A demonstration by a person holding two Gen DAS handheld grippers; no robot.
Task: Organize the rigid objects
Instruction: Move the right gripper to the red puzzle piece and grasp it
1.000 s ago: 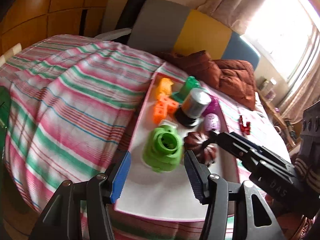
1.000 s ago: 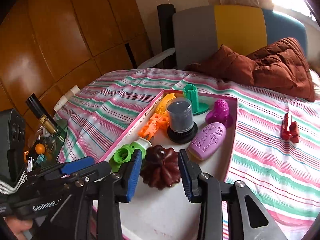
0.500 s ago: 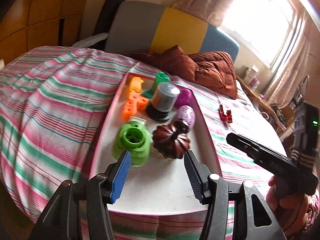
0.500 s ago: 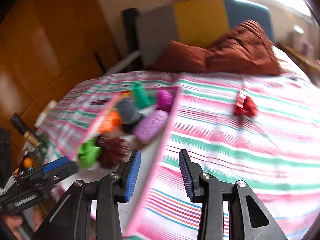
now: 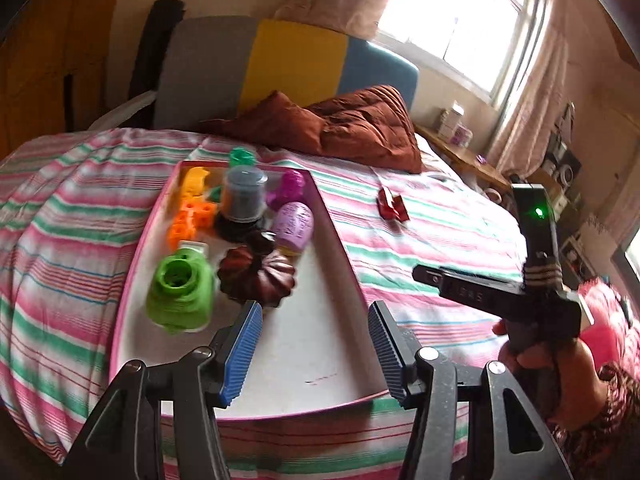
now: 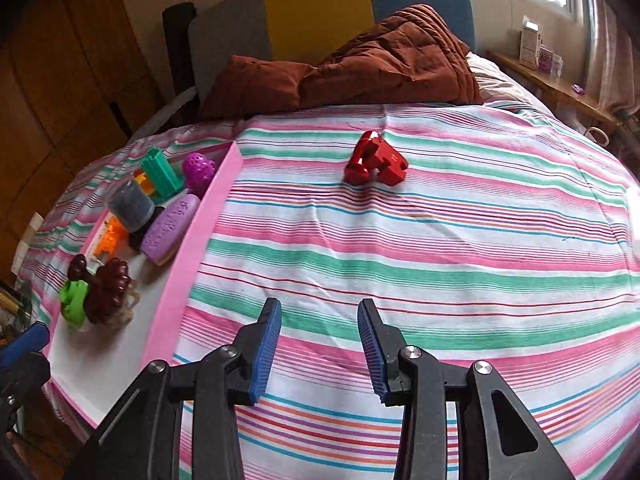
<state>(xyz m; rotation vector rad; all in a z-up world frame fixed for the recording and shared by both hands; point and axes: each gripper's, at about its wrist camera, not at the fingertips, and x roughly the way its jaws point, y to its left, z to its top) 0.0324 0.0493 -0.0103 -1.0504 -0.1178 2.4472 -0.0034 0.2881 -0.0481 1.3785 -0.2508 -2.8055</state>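
A pink-rimmed white tray [image 5: 320, 208] [image 6: 192, 240] lies on the striped bedspread and holds several plastic toys. Among them are a dark brown pumpkin shape [image 5: 256, 274] [image 6: 106, 290], a green cup-like piece [image 5: 180, 296], a grey cylinder [image 5: 244, 196] and a lilac oval [image 5: 294, 226] [image 6: 170, 226]. A red toy [image 6: 374, 158] [image 5: 392, 204] sits alone on the bedspread right of the tray. My left gripper [image 5: 314, 344] hangs open over the tray's near end, empty. My right gripper [image 6: 318, 348] is open over bare bedspread, with the red toy farther ahead.
A brown quilt [image 6: 360, 68] is bunched at the head of the bed against a grey, yellow and blue headboard [image 5: 256, 68]. A wooden shelf [image 6: 560, 88] with boxes runs under the window at the right. A hand [image 5: 560, 372] holds the right gripper's handle.
The right gripper has left the brown pumpkin shape in the tray and swung right over the bedspread, now facing the red toy. The left gripper drifted right along the tray's near end.
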